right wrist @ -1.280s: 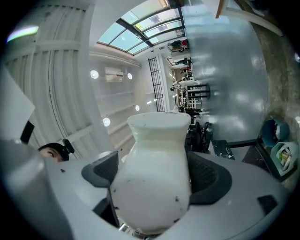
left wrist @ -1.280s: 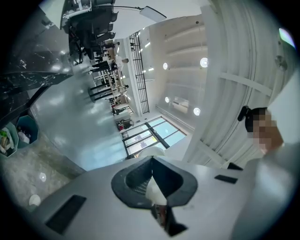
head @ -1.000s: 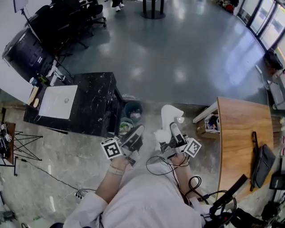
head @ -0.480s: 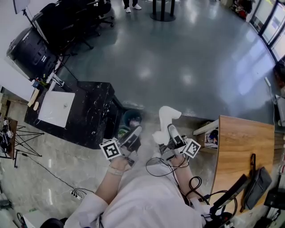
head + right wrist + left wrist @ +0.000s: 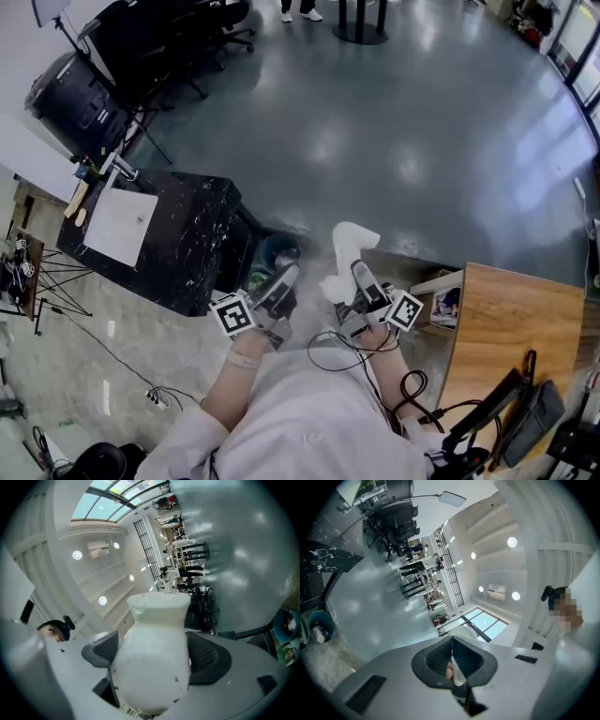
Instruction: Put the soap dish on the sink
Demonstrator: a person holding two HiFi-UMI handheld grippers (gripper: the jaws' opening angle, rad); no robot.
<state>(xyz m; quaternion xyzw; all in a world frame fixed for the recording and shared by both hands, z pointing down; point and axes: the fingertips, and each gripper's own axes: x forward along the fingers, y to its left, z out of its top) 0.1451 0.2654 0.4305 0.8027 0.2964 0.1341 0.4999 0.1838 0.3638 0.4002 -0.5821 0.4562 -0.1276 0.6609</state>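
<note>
Soap dish, where is it?
White, up in the air close in front of me, in my right gripper; its fingers grasp the body from both sides.
And the left gripper?
Fingers clenched together. The sink lies well apart, far left, in the black marble tabletop. The left cube shows a square black-and-white marker.
</note>
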